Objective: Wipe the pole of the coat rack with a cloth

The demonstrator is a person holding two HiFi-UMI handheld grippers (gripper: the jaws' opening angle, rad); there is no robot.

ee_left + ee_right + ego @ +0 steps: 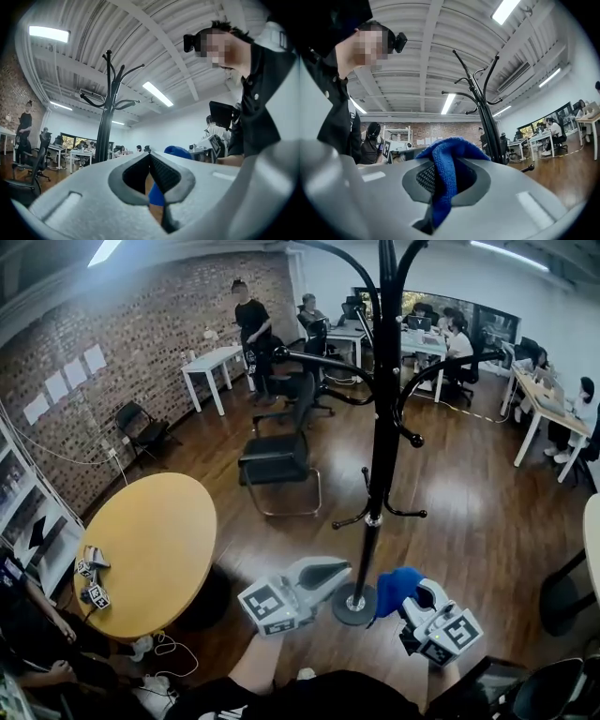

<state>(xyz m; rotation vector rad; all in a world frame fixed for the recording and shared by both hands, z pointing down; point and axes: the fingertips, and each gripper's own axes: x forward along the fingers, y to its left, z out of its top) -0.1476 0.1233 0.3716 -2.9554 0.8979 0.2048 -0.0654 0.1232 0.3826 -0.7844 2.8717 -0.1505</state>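
A black coat rack stands on the wooden floor, its pole rising from a round base to curved hooks at the top. My right gripper is shut on a blue cloth just right of the pole's foot; in the right gripper view the cloth hangs out of the closed jaws with the pole behind. My left gripper is shut with nothing in it, just left of the pole's lower end. The left gripper view shows the pole at left and the blue cloth beyond the jaws.
A round yellow table carrying small marker cubes stands at the left. A black chair sits behind the rack. Desks with seated people fill the back and right; a person stands by the brick wall.
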